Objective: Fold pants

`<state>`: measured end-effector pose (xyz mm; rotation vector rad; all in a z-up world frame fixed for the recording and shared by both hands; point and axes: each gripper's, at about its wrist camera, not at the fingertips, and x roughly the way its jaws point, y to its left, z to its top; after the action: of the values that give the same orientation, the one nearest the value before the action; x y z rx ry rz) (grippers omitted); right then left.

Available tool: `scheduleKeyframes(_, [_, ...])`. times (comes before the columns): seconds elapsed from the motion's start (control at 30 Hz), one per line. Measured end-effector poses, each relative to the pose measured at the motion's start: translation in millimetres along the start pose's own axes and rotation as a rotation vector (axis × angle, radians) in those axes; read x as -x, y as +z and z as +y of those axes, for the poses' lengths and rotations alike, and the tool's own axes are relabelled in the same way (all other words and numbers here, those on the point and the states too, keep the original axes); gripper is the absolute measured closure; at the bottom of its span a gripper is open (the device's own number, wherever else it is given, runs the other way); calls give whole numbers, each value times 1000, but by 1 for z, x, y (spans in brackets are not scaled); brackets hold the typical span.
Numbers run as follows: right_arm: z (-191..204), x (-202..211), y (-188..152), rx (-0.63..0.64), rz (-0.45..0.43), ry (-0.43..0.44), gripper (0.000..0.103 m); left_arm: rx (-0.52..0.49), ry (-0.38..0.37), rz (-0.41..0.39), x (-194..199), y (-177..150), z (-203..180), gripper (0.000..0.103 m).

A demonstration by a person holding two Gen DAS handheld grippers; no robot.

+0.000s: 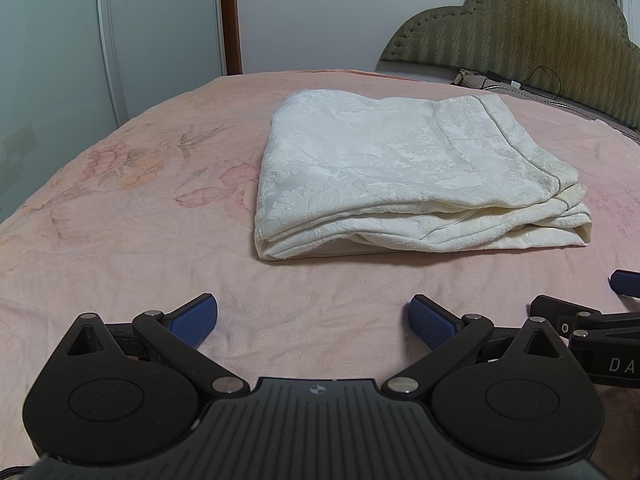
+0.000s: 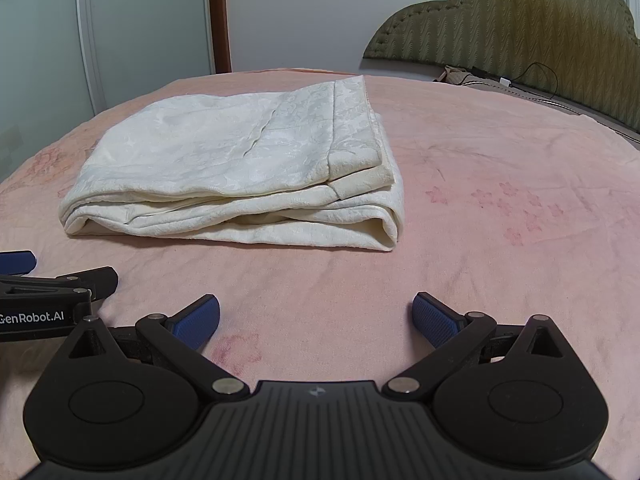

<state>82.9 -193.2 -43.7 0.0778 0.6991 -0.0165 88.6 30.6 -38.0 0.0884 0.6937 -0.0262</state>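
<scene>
Cream white pants [image 1: 404, 176] lie folded into a thick rectangle of stacked layers on the pink bed sheet [image 1: 140, 208]. In the right wrist view the same pants [image 2: 240, 176] sit ahead and to the left. My left gripper [image 1: 314, 320] is open, low over the sheet and short of the bundle's near edge, with nothing between its blue pads [image 1: 192, 320]. My right gripper [image 2: 316, 318] is also open and holds nothing, beside the left one. Part of the right gripper [image 1: 592, 316] shows at the edge of the left wrist view.
An olive padded headboard [image 1: 540, 36] stands at the far right with a black cable [image 1: 540, 76] and a small item at its foot. Pale wardrobe doors [image 1: 80, 40] and a brown door frame [image 1: 230, 16] lie beyond the bed's far edge. Bare sheet surrounds the pants.
</scene>
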Motion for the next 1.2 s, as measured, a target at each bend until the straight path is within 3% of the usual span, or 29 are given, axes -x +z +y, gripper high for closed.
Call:
scheduleKeyframes(0.33, [0, 2, 0, 5, -4, -5, 0, 17, 9, 2, 0, 0, -1, 0])
scheduleKeyframes(0.5, [4, 5, -3, 26, -8, -10, 0, 0, 66, -15, 13, -8, 1, 0])
scheduleKeyframes(0.77, [2, 3, -3, 5, -3, 5, 0, 41, 28, 0, 11, -9, 10, 0])
scheduleKeyframes(1.2, [6, 4, -4, 14, -7, -20, 0, 1, 25, -11, 12, -9, 0, 1])
